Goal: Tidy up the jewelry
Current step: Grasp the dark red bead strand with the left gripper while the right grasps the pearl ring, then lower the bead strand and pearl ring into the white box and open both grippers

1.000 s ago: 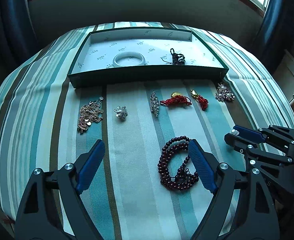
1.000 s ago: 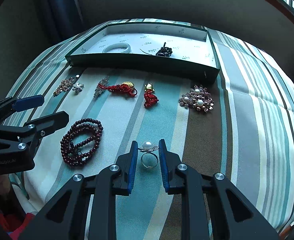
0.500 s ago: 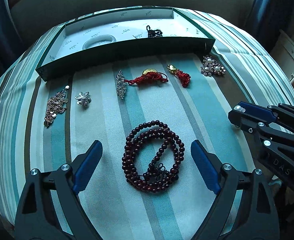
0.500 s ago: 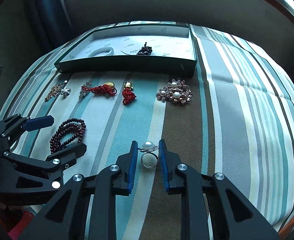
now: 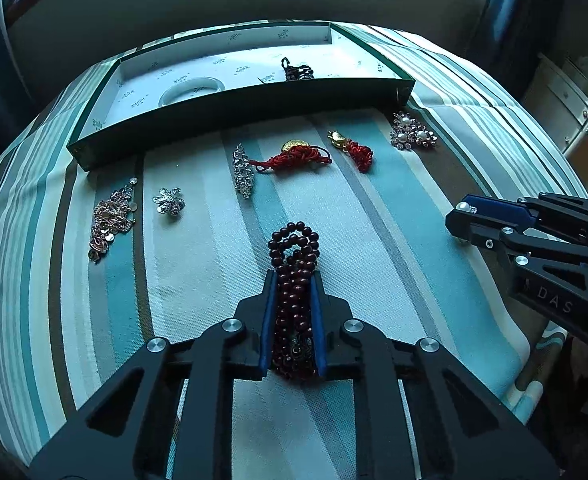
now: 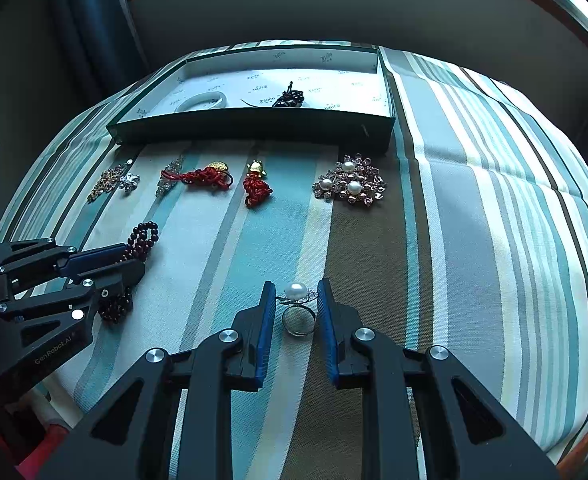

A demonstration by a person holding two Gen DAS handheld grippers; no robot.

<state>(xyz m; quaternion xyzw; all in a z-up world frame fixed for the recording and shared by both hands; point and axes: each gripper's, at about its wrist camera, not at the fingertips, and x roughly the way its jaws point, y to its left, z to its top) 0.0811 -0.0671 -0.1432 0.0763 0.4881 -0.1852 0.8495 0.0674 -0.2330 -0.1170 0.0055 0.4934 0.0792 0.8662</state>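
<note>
Striped teal, white & brown cloth covers the counter (image 6: 473,240), with dark curtains & a window behind. A shallow green box (image 6: 254,124) w/ white printed lining is set at the far edge.

Done so far, judging by the box: only 2 pcs are seen inside, a white bangle (image 6: 204,100) & a small dark beaded piece (image 6: 290,98).

In hand: the left tool (image 5: 292,296) is clamped on a dark red bead bracelet (image 5: 294,256), squeezed into a long bundle between the blue pads, its far loop sticking out past the tips; whether it is lifted off the cloth can't be told. The right tool (image 6: 292,300) is closed on a pearl ring (image 6: 297,308), pearl up, band hanging between the pads, above the cloth.

Left on the cloth, in a row just in front of the box: a rose-gold chain cluster (image 5: 110,220), a silver flower brooch (image 5: 168,201), a long crystal brooch (image 5: 242,170), a red cord charm w/ gold piece (image 5: 294,156), a 2nd smaller red cord charm (image 5: 355,150), & a big pearl-and-crystal brooch (image 6: 349,184).

Est.: early stage, approx. 2 stored, 2 gripped, 6 waiting.
</note>
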